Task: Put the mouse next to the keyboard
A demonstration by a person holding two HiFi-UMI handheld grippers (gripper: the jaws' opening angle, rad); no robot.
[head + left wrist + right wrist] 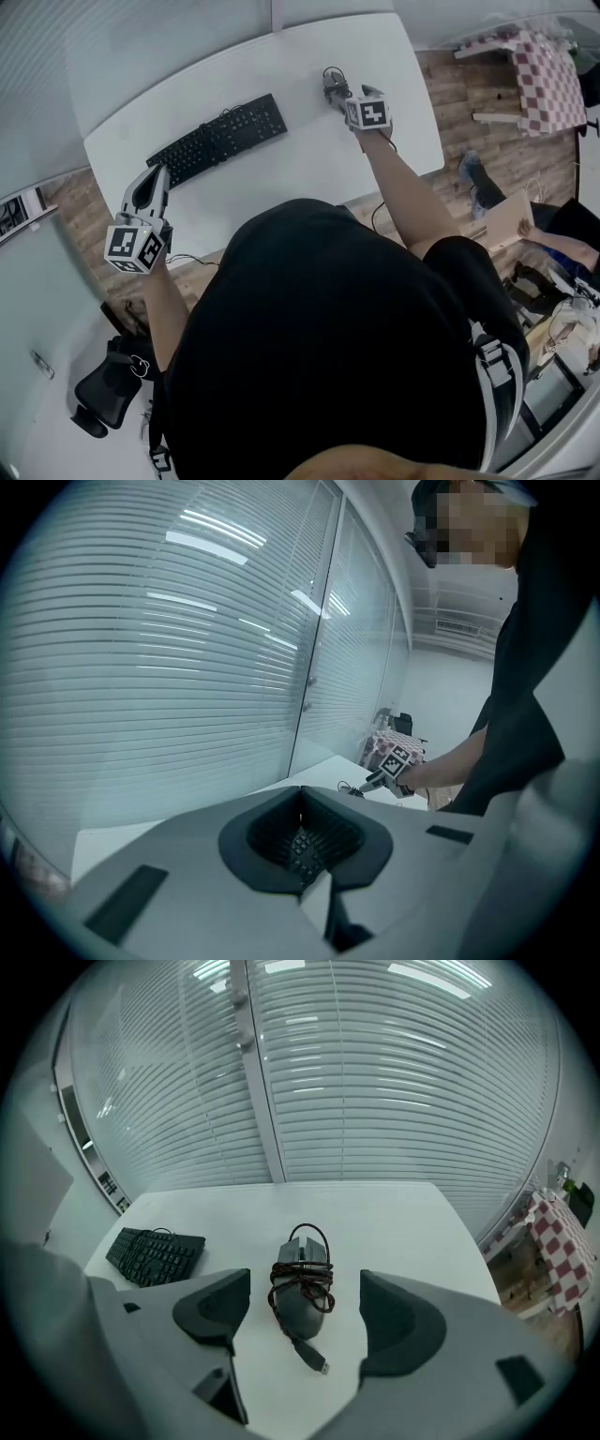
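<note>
- Mouse (300, 1302) position: on the desk (309, 159), well apart from the keyboard (220, 139) and at about its 3 o'clock in the head view. Placement is not yet done.
- Cord (302, 1274): wound in loose loops round the mouse body. Its plug (322, 1365) lies free on the desk at the mouse's 6 o'clock.
- Right gripper (305, 1283): jaws wide apart, one on either side of the mouse, touching neither flank. Nothing is held.
- Left gripper (150, 183): jaws together at the tips with nothing gripped. It is near the desk edge, at about 7 o'clock of the keyboard.
- Risk 1: the jaws may close on the cord loops rather than the shell. The coils would give, and the mouse could slip or turn in the grip.
- Risk 2: the free plug end will likely trail on lifting. It could drag on the desk, snag, or pull the loops undone.
- Risk 3: the shell is rounded and tapers. A grip too far toward 6 o'clock could squeeze the mouse out forward.
- Risk 4: the carry runs toward 9 o'clock. A set-down judged too close could knock the keyboard askew, and one too far off would leave the mouse not beside it.
</note>
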